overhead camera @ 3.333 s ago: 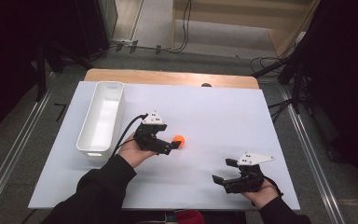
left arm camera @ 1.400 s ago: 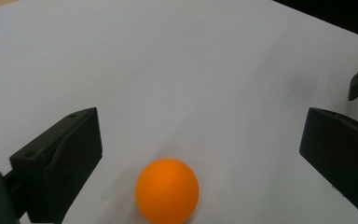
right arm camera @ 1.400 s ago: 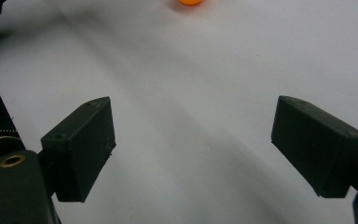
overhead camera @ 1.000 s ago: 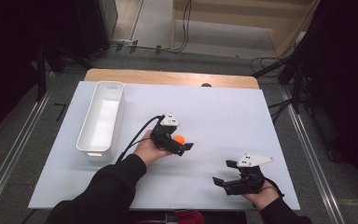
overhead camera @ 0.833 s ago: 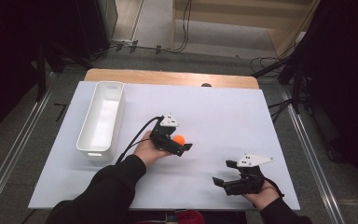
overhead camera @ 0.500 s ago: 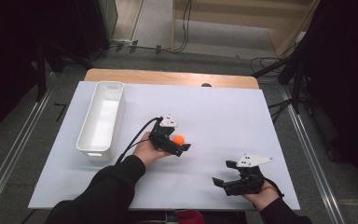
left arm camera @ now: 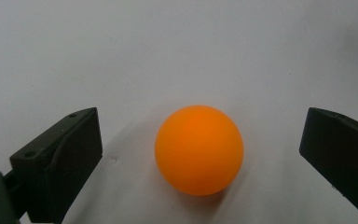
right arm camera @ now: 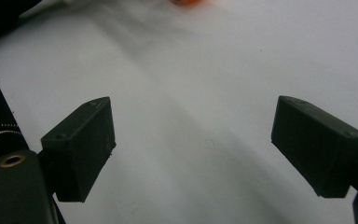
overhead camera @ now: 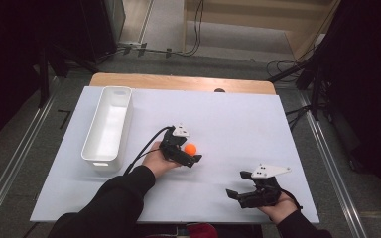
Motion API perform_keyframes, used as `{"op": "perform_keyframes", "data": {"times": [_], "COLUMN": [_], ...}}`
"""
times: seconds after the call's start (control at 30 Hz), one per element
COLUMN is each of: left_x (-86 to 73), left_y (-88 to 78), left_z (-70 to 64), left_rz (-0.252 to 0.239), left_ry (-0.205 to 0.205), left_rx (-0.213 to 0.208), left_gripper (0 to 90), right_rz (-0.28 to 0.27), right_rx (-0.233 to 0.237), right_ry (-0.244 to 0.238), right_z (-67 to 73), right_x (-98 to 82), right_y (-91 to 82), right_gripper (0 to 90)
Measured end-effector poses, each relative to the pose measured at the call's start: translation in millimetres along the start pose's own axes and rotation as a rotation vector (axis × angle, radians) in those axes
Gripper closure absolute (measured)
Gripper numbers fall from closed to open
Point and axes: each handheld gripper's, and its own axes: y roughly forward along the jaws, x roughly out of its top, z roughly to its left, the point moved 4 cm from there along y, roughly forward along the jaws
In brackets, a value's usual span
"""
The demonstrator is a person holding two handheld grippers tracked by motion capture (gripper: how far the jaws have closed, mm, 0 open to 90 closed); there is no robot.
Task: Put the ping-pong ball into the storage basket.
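Observation:
A small orange ball [overhead camera: 190, 148] rests on the white table [overhead camera: 228, 124] near its middle. My left gripper [overhead camera: 192, 153] is open around it, one black jaw on each side. In the left gripper view the ball [left arm camera: 199, 149] sits between the two jaws with a clear gap to each, and the left gripper [left arm camera: 201, 129] touches nothing. Near the front right edge my right gripper [overhead camera: 236, 184] is held open over bare table. In the right gripper view the right gripper [right arm camera: 191, 126] has nothing between its jaws, and the ball [right arm camera: 186, 2] peeks in at the top edge.
A long white tray [overhead camera: 107, 126] with nothing in it lies at the left of the table. A cable [overhead camera: 146, 146] trails from the left gripper toward the dark sleeve [overhead camera: 109, 198]. A wooden strip [overhead camera: 178, 82] borders the table's far edge.
Since 3.3 s ago my left gripper has moved right and its jaws now straddle the ball. Over the last second it has barely shifted. The right gripper has stayed put.

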Motion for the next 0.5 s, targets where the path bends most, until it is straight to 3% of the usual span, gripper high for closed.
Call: {"op": "perform_keyframes", "data": {"times": [0.17, 0.5], "left_x": [-5.1, -6.5], "left_y": [4.7, 7.5], "left_z": [2.6, 0.2], "left_rz": [0.046, 0.065], "left_ry": [0.013, 0.052], "left_rx": [0.026, 0.060], "left_gripper": [0.0, 0.1], "right_rz": [0.001, 0.001], "right_rx": [0.003, 0.002], "right_ry": [-0.003, -0.004], "right_z": [0.0, 0.4], "right_x": [-0.1, -0.4], "right_y": [-0.2, -0.1], "right_gripper": [12.2, 12.2]}}
